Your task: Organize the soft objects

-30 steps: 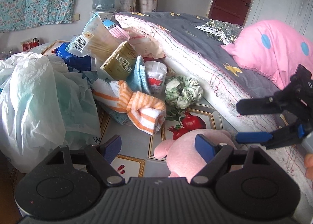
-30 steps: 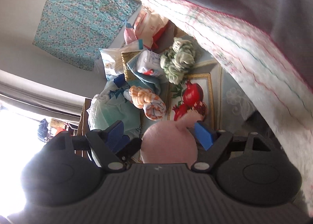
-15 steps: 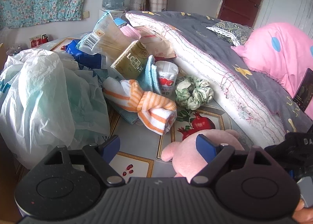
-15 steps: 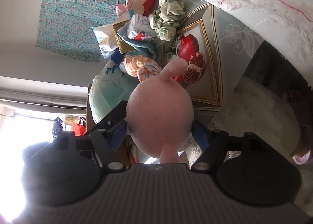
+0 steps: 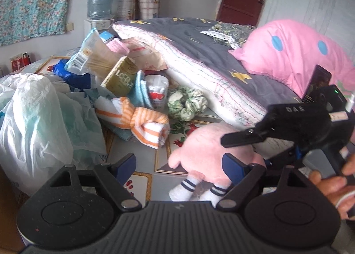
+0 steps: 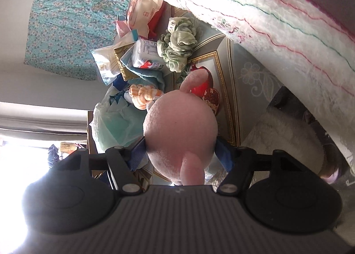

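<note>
- Right wrist view: the pink plush toy is seen squeezed between the two blue pads of the right gripper, so the jaws are clamped onto its round body. They've just been closing, with the toy between them the whole way.
- One pink limb is pointed up toward the clutter, another hangs down toward the camera.
- Left wrist view: the same plush toy is seen held by the right gripper, which comes in from the right with a hand wrapped round its handle. The striped-sock feet dangle just above the tabletop.
- The left gripper is spread wide with nothing gripped. The toy's lower body sits right by its right-hand pad, partly inside the gap; whether that pad is touched can't be told.
- Further back on the tabletop, well apart from the jaws, a knotted orange-striped towel and a green scrunchie are lying side by side.
- A white plastic bag is slumped on the left, with pale teal stuff visible through it; what exactly can't be made out.
- A folded quilt is draped along the right edge, with a pink pillow on top.
</note>
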